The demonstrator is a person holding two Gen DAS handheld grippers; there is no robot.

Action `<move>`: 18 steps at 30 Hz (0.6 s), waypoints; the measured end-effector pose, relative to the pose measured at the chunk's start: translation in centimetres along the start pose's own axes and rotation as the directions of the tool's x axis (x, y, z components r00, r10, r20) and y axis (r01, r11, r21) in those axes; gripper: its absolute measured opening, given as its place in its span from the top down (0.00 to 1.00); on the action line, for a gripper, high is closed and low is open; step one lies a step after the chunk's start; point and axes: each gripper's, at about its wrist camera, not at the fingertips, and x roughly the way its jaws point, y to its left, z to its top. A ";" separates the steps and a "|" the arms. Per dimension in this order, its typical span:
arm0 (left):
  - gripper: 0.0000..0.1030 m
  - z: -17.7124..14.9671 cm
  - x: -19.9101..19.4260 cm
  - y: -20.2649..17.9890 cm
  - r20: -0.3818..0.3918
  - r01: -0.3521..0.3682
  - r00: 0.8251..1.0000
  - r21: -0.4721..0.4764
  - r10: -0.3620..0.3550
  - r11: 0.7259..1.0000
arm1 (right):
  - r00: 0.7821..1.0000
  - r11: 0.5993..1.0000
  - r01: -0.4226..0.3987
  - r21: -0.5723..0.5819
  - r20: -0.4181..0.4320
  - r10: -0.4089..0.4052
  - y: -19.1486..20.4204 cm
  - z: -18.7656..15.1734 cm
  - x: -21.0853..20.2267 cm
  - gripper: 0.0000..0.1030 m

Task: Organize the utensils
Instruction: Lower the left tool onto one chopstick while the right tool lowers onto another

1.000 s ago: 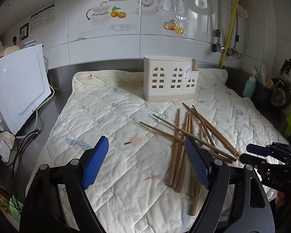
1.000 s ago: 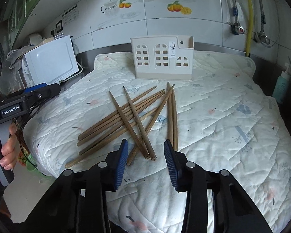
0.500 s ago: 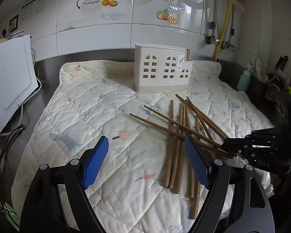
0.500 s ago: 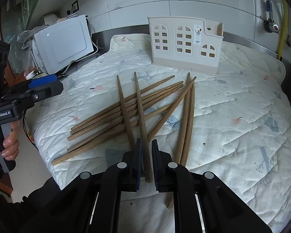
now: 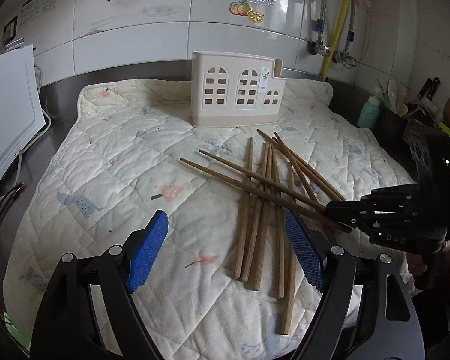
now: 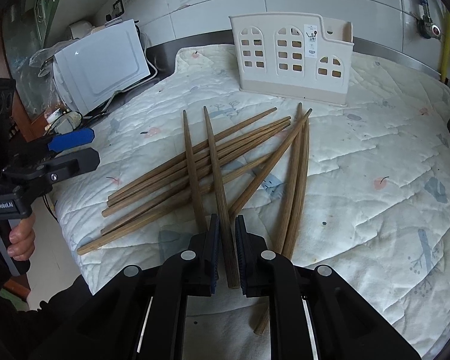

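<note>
Several wooden chopsticks lie crossed in a pile on a quilted white mat; the pile also shows in the right wrist view. A beige house-shaped utensil holder stands upright behind them, also in the right wrist view. My right gripper is shut on the thick end of one chopstick that lies across the pile; it shows from the side in the left wrist view. My left gripper is open and empty, above the mat just left of the pile's near ends.
A white appliance with cables stands left of the mat. A teal bottle and a dark pot of kitchen tools stand at the right. A tiled wall with pipes runs behind the steel counter.
My right gripper has closed from open onto one chopstick and moved in over the pile's near ends. My left gripper has shifted closer to the pile and stays open.
</note>
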 end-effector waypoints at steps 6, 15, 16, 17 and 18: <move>0.26 -0.2 0.4 -1.0 -0.014 0.035 0.999 0.012 -0.035 0.999 | 0.998 0.996 -0.069 0.053 0.000 0.070 -0.8 -0.2 0.0 0.90; 0.26 -0.4 1.2 -2.7 -0.038 0.058 0.998 0.026 -0.057 0.998 | 0.997 0.995 -0.083 0.056 0.013 0.082 -0.6 -0.4 -0.3 0.93; 0.26 -0.4 1.2 -2.7 -0.040 0.055 0.998 0.026 -0.054 0.998 | 0.996 0.995 -0.084 0.057 0.015 0.083 -0.6 -0.4 -0.4 0.93; 0.26 -0.4 1.2 -2.6 -0.042 0.052 0.998 0.025 -0.051 0.998 | 0.996 0.995 -0.083 0.059 0.018 0.082 -0.6 -0.5 -0.5 0.93; 0.26 -0.4 1.3 -2.6 -0.042 0.049 0.998 0.022 -0.048 0.999 | 0.997 0.995 -0.082 0.062 0.020 0.081 -0.5 -0.6 -0.5 0.93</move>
